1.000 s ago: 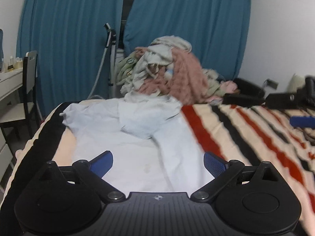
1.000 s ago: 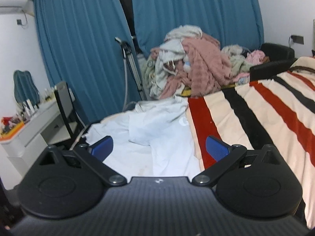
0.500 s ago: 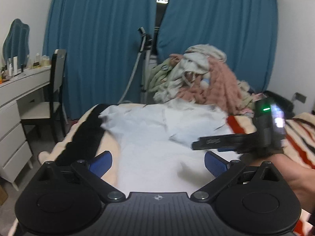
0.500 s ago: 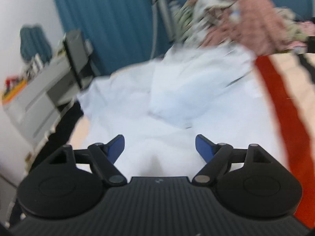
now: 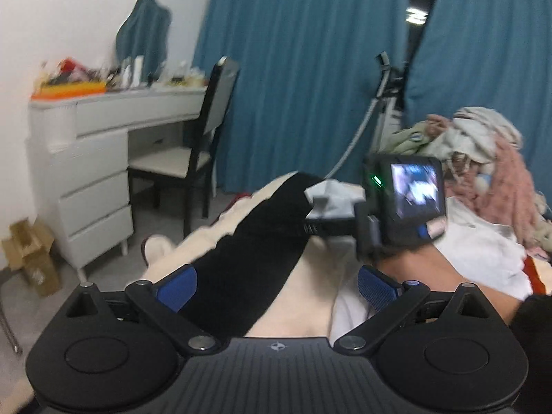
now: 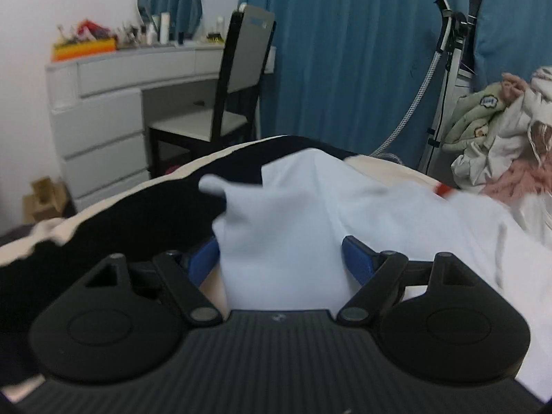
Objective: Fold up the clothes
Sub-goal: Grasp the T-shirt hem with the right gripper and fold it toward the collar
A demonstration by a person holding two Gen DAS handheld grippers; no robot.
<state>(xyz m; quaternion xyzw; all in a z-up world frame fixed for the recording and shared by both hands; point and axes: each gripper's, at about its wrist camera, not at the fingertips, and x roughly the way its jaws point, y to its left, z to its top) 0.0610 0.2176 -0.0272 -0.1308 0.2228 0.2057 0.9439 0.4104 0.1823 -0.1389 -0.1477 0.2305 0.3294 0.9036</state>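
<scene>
Pale blue shirt (image 6: 293, 220) lies rumpled on the striped bedspread (image 5: 262, 241); the right gripper (image 6: 281, 262) has its fingers spread around a raised fold; the left gripper (image 5: 276, 284) hangs wide open, empty, over the bed's edge.

Right tool (image 5: 331, 220) blocks ahead of left tool (image 5: 276, 286); clothes pile (image 5: 483, 158) crowds far right.

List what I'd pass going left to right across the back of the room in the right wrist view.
Brown cardboard box on the floor → white dresser with drawers → black-framed chair with a pale seat → blue curtain → upright garment steamer with a hose → heap of mixed clothes.
</scene>
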